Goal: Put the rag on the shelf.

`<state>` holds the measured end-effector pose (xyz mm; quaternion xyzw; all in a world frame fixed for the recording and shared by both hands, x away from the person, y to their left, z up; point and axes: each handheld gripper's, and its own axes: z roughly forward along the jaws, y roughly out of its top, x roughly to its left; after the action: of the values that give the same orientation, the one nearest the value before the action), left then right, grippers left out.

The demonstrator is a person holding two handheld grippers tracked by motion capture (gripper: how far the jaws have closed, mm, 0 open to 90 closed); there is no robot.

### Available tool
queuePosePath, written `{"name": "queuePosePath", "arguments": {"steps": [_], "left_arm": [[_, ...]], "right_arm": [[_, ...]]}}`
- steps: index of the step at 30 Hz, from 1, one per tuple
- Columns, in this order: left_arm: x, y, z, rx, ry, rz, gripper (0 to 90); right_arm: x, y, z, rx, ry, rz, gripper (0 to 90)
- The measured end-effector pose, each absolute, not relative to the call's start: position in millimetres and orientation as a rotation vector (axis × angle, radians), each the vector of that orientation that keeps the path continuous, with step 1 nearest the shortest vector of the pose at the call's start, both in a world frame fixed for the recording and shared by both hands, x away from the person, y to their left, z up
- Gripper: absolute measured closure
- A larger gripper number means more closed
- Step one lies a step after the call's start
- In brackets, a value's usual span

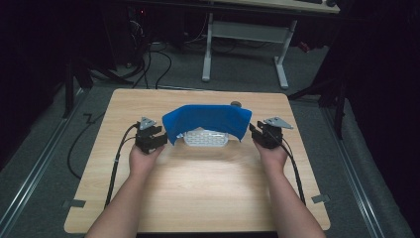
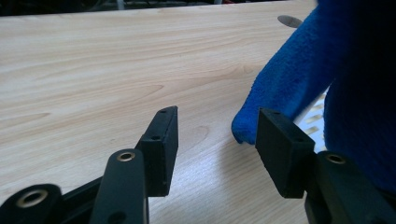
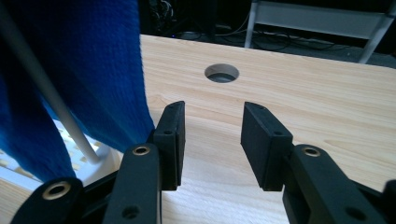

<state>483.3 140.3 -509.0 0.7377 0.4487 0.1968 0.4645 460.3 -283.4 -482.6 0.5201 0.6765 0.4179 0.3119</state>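
The table [image 1: 198, 188] is lit pretty well from above, with a bright patch at its middle, while the room around it is left nearly black. Detail in the high view is softened and a bit grainy. In both gripper views the near black jaws are slightly blurred.

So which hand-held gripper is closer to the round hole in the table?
The right hand-held gripper. The hole lies at the table's far edge, right of centre, partly behind the blue towel. The left hand-held gripper sits across the towel, farther away.
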Motion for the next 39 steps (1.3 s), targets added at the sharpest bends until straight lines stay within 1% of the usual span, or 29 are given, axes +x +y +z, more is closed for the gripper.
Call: {"name": "queuePosePath", "arguments": {"steps": [9,10,18,19,20,23,27,34,36,38,39], "left_arm": [[472,155,-512,1.791,1.121,0.505,49.9],[468,157,-513,1.787,1.132,0.492,49.9],[446,162,-511,1.787,1.123,0.516,48.7],[443,163,-511,1.782,1.12,0.522,48.7],[440,163,-511,1.784,1.118,0.524,48.1],[428,166,-510,1.791,1.117,0.531,46.5],[414,168,-509,1.814,1.105,0.543,44.9],[392,175,-508,1.822,1.098,0.526,43.8],[383,176,-509,1.835,1.092,0.522,43.3],[375,176,-510,1.84,1.091,0.507,43.0],[366,174,-511,1.847,1.081,0.49,42.4]], "right_arm": [[448,-287,-481,1.352,1.799,1.078,59.2],[443,-287,-479,1.332,1.781,1.098,59.2],[428,-288,-476,1.296,1.816,1.069,55.7],[422,-288,-475,1.259,1.805,1.086,54.9],[417,-288,-474,1.255,1.813,1.078,52.2],[410,-289,-474,1.254,1.837,1.073,49.4],[394,-292,-473,1.229,1.824,1.092,47.6],[371,-298,-478,1.249,1.844,1.095,43.8],[357,-299,-482,1.241,1.854,1.094,42.5],[353,-299,-483,1.235,1.856,1.096,42.3],[342,-298,-485,1.233,1.86,1.103,41.0]]}}
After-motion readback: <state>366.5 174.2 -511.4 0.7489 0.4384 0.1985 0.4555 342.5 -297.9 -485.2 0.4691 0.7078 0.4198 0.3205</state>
